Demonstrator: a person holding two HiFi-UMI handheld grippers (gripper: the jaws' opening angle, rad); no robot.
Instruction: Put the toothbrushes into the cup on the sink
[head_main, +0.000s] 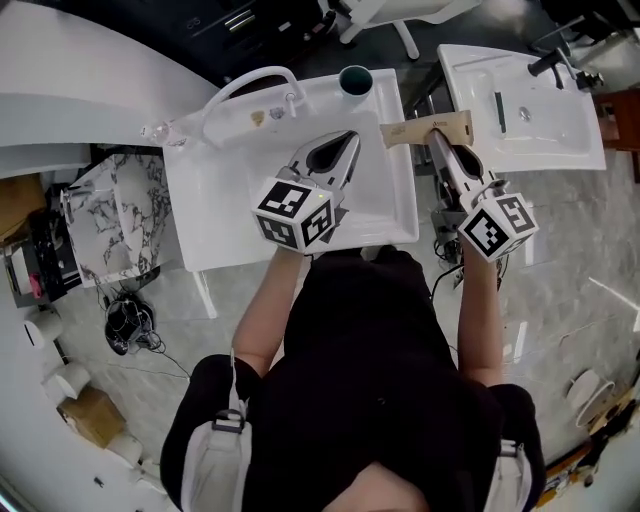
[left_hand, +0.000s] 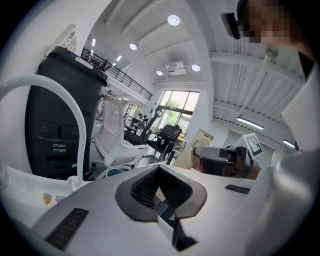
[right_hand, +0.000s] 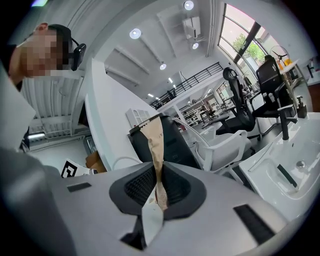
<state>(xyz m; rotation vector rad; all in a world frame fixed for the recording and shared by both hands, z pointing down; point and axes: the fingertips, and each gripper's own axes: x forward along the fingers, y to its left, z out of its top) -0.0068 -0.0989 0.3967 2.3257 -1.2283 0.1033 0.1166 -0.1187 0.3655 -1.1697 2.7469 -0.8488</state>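
My right gripper (head_main: 437, 137) is shut on a flat brown paper packet (head_main: 426, 129) and holds it past the right edge of the white sink (head_main: 230, 215). In the right gripper view the packet (right_hand: 154, 142) stands upright between the jaws. A teal cup (head_main: 355, 79) stands on the sink's far rim, right of the white arched faucet (head_main: 250, 82); it also shows low in the left gripper view, as the cup (left_hand: 114, 171). Over the basin, my left gripper (head_main: 345, 140) has its jaws together and holds nothing. No bare toothbrush is in sight here.
A second white sink (head_main: 560, 130) stands to the right, with a black faucet (head_main: 548, 62) and a dark slim item (head_main: 498, 110) lying in it. A marbled box (head_main: 110, 215) and cables sit on the floor to the left. Office chairs stand beyond the sinks.
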